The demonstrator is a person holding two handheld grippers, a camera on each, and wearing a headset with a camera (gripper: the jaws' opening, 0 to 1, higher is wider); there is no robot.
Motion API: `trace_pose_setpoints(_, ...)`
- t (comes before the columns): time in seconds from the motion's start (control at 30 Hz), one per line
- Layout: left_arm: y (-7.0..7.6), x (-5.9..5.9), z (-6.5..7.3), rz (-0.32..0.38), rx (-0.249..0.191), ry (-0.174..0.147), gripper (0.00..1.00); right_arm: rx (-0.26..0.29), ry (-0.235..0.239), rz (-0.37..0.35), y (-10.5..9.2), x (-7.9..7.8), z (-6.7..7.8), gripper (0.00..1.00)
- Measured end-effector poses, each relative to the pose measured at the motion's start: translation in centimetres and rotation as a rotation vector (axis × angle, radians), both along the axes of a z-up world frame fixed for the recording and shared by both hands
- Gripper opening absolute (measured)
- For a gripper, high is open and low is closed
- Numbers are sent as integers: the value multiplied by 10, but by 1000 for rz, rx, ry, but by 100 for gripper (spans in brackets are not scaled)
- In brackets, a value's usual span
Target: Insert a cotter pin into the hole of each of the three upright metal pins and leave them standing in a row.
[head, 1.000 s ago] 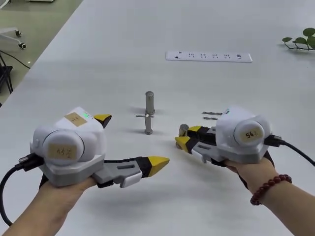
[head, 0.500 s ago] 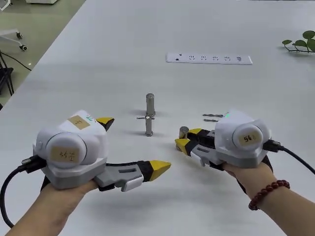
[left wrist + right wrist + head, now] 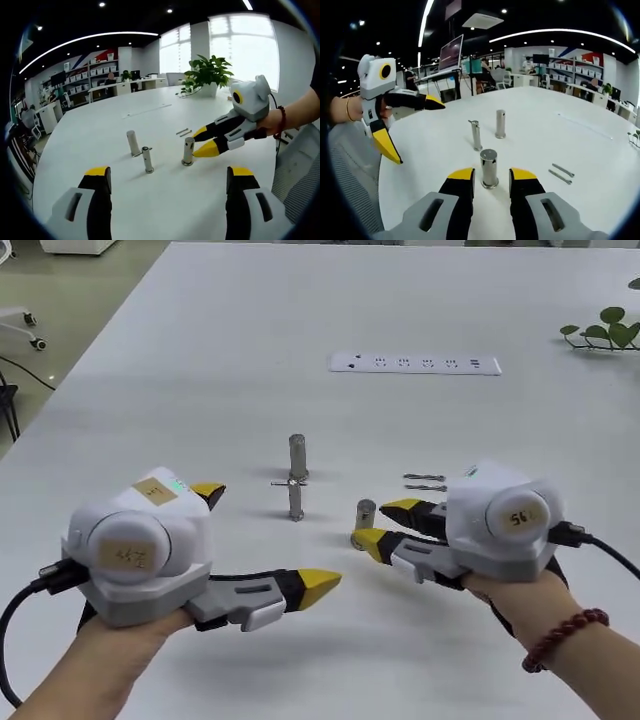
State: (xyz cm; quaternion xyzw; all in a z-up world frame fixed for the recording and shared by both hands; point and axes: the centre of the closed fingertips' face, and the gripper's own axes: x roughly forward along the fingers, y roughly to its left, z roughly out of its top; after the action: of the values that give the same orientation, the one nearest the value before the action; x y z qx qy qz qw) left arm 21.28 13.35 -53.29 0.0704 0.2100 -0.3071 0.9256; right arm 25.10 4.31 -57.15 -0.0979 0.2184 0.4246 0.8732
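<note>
Three upright metal pins stand mid-table. The far pin is bare. The middle pin has a cotter pin through its hole. The near pin is bare and stands just off the tips of my right gripper. In the right gripper view this near pin sits ahead of the gap, and the right gripper is open and does not touch it. My left gripper hangs wide open at the near left, holding nothing. Two loose cotter pins lie beyond the right gripper.
A white power strip lies across the far table. A potted plant stands at the far right edge. Bare white tabletop surrounds the pins. Desks and shelves stand in the office beyond.
The right gripper's jaws have spread slightly around the near pin. The left gripper has hardly moved. The head camera has shifted a little.
</note>
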Motion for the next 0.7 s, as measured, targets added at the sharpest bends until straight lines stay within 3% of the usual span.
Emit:
trace_pose_setpoints(0.27, -2, -1, 1, -5, -11, 6, 96, -20, 27, -8, -21, 5, 3, 26)
trace_pose_setpoints(0.63, -4, 0, -1, -13, -12, 15, 96, -96, 37, -5, -43, 29, 4, 26)
trace_pose_setpoints(0.7, -4, 0, -1, -15, -10, 13, 97, -104, 58, -8, -45, 32, 2, 26)
